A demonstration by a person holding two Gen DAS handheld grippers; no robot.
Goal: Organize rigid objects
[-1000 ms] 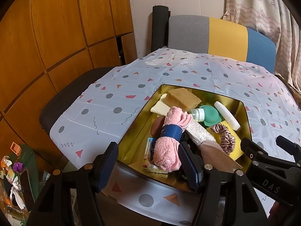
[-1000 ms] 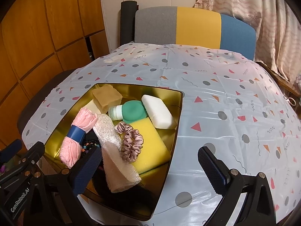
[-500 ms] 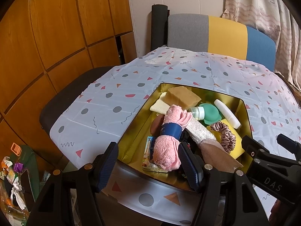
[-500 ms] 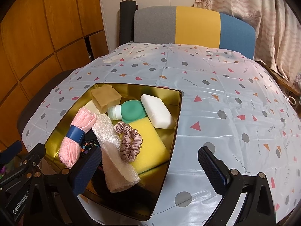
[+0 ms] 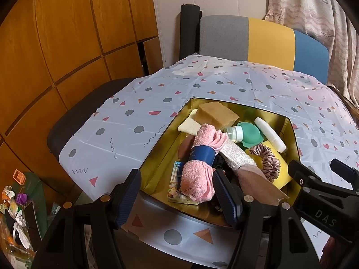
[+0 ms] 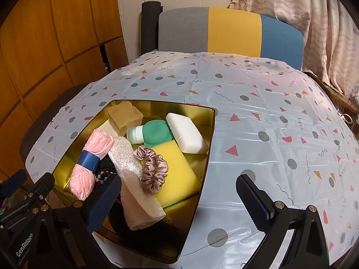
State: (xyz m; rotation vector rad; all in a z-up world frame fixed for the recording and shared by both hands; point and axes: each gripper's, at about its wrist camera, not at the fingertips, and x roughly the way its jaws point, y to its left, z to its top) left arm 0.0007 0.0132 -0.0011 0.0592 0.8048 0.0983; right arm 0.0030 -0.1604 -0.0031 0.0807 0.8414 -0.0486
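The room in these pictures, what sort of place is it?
Most likely a room in someone's home. A table under a patterned tablecloth has an upholstered chair behind it, wooden cabinet doors on one side and a curtain on the other.

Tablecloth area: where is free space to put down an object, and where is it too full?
The tablecloth is bare right of the gold box up to the chair back, and also left of the box toward the wooden panels. Inside the box it is crowded, with things overlapping.
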